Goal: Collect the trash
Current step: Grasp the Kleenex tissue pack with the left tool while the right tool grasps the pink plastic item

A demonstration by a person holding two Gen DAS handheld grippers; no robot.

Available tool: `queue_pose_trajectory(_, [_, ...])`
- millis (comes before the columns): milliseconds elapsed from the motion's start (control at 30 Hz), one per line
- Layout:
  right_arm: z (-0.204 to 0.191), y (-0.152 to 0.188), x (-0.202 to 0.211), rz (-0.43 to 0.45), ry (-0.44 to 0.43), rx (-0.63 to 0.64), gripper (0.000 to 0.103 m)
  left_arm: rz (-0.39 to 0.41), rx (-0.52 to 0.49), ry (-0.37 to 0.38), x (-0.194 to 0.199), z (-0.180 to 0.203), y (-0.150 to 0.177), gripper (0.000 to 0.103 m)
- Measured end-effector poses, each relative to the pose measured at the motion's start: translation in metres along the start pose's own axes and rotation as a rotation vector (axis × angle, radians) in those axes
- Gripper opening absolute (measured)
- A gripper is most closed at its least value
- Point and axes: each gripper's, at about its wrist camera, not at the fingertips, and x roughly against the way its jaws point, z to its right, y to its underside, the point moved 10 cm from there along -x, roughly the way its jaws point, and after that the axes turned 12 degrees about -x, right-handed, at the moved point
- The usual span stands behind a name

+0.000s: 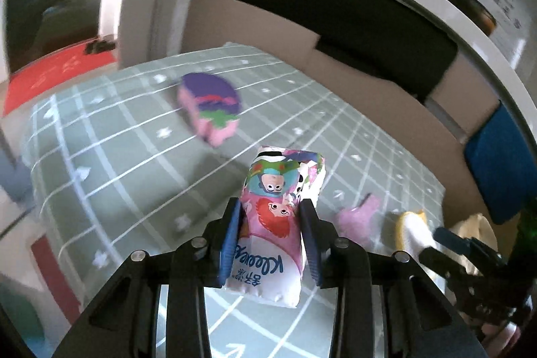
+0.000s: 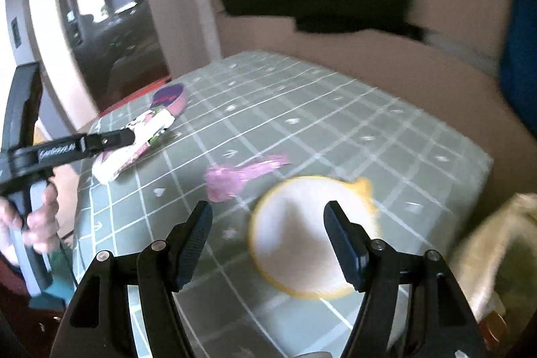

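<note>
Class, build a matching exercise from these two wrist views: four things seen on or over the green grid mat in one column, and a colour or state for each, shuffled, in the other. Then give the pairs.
Things:
1. tissue pack
2. left tongs
3. right tongs
4. round lid

States:
A. white with a yellow rim
B. open, nothing held
C. cartoon print, pinched between two pads
D. shut on a pack

Pairs: 1-C, 2-D, 3-B, 4-A

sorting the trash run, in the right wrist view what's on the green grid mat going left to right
Tissue pack held in the left gripper, with the purple-topped pink packet just behind it → crumpled pink wrapper → white round lid with a yellow rim, lying between the right gripper's open fingers.
</note>
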Motion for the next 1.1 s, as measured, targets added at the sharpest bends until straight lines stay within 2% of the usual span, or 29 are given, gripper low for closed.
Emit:
queue_pose_trajectory(133, [-0.024,0.002,-0.031,-0.069,-0.049,0.034,0.064,-0.038,0.015,0.01,-0.009,-0.006,0.021,0.036])
queue_pose_trajectory(200, [-0.035,0.002,-0.044,-0.082,-0.037,0.09,0.056,-0.037,0.016,0.019,-0.01,-0.007,0.024,0.036])
queue_pose_trajectory(333, [-0.047,0.001,-0.066,-0.1,0.009,0.202,0.053,-0.023,0.021,0.028,-0.008,-0.009,0.025,0.037])
queue_pose_trajectory(600, [-0.053,-0.001,-0.089,-0.117,0.04,0.262,0.046,-0.019,0.021,0.043,-0.01,-0.01,0.025,0.038])
queue_pose_trajectory(700, [-0.054,-0.002,-0.09,-0.118,0.041,0.258,0.042,-0.016,0.025,0.044,-0.01,-0.01,0.025,0.038])
queue_pose_trajectory(733, [-0.054,-0.002,-0.09,-0.121,0.035,0.249,0.033,-0.015,0.024,0.044,-0.01,-0.011,0.025,0.038])
queue_pose_trajectory(767, [-0.055,-0.001,-0.088,-0.122,0.025,0.242,0.029,-0.014,0.021,0.043,-0.01,-0.01,0.025,0.038])
queue_pose_trajectory(1000, [-0.06,-0.012,-0.054,-0.033,0.03,0.248,0.029,-0.004,0.001,0.043,-0.006,-0.003,0.017,0.036])
queue_pose_trajectory(1100, [-0.056,-0.019,-0.035,0.005,0.034,0.222,0.029,0.03,-0.03,0.034,0.001,0.005,0.003,0.036])
